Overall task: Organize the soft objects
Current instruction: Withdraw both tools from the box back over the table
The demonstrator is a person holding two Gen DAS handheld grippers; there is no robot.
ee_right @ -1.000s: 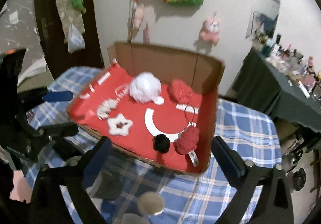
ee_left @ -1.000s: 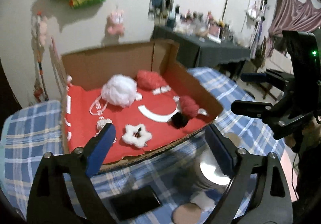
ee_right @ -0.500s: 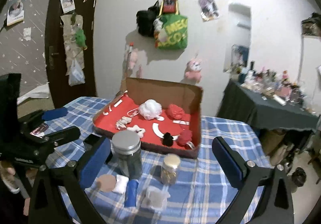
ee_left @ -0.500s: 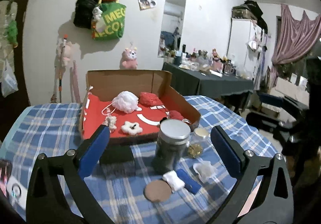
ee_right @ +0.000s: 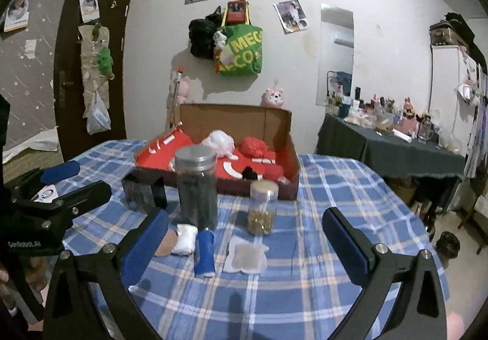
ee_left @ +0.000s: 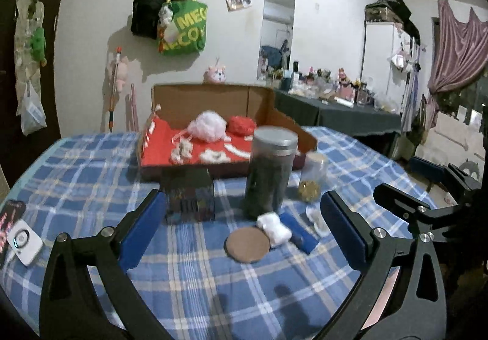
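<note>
A cardboard box point(ee_left: 262, 105) point(ee_right: 274, 123) with a red lining stands at the back of the checked table. In it lie a white pom-pom point(ee_left: 207, 128) point(ee_right: 220, 140), a red pom-pom point(ee_left: 242, 125) point(ee_right: 254, 146), a black pom-pom point(ee_right: 249, 173) and small white pieces point(ee_left: 213, 156). In front lie a white soft wad point(ee_left: 273, 228) point(ee_right: 185, 238), a blue roll point(ee_left: 300, 236) point(ee_right: 204, 254) and a white pad point(ee_right: 246, 257). My left gripper point(ee_left: 241, 227) and my right gripper point(ee_right: 244, 244) are both open and empty, low over the near table.
A tall dark jar with a metal lid point(ee_left: 271, 172) point(ee_right: 196, 184), a small jar of gold bits point(ee_left: 311, 178) point(ee_right: 263, 207), a dark box point(ee_left: 190, 198) point(ee_right: 143, 192) and a brown disc point(ee_left: 247, 244) stand between me and the box. A phone and white device point(ee_left: 23, 241) lie at the left.
Both grippers have pulled back and down from above the box to low over the near table. The jars and front items have come into view.
</note>
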